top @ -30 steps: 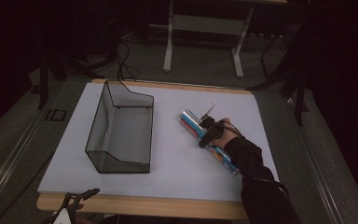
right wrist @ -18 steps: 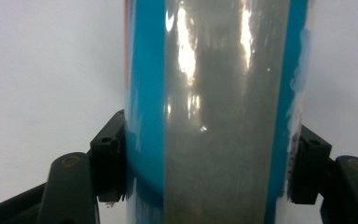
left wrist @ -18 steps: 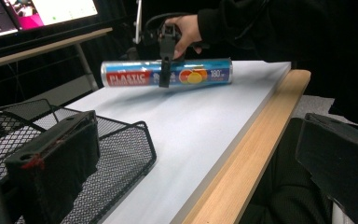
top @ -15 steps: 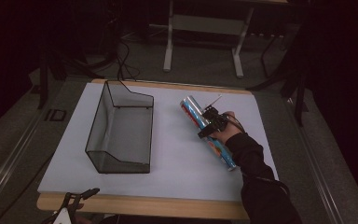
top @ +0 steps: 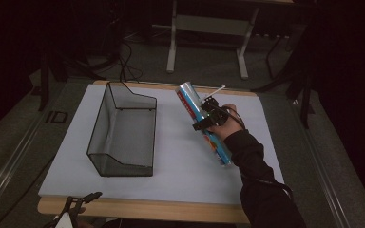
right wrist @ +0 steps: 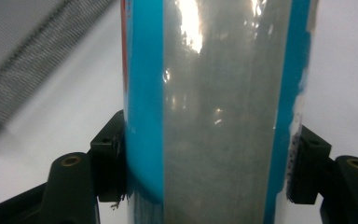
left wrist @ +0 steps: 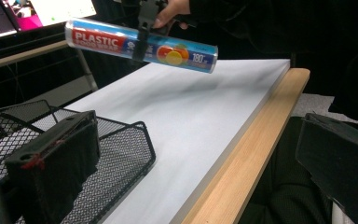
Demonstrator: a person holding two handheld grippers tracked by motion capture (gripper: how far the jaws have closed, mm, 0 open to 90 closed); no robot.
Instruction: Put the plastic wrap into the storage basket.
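A long blue roll of plastic food wrap (top: 204, 122) hangs above the white table top, right of centre, with my right gripper (top: 208, 118) shut around its middle. Up close in the right gripper view the shiny blue roll (right wrist: 209, 107) sits squeezed between both jaws of my right gripper (right wrist: 209, 158). The left gripper view shows the same roll (left wrist: 140, 44) held level in the air, clear of the surface. My left gripper (top: 78, 205) stays low at the table's front left edge, its jaws spread wide with nothing between them (left wrist: 186, 168).
A black wire mesh basket (top: 123, 130) lies on the white board (top: 180, 161), left of centre; its rim (left wrist: 121, 135) is close to my left gripper. The wooden table edge (left wrist: 242, 154) runs along the front. Table legs and cables stand beyond the far side.
My right gripper has lifted the roll off the table and carried it up and toward the far side. The left gripper has not moved.
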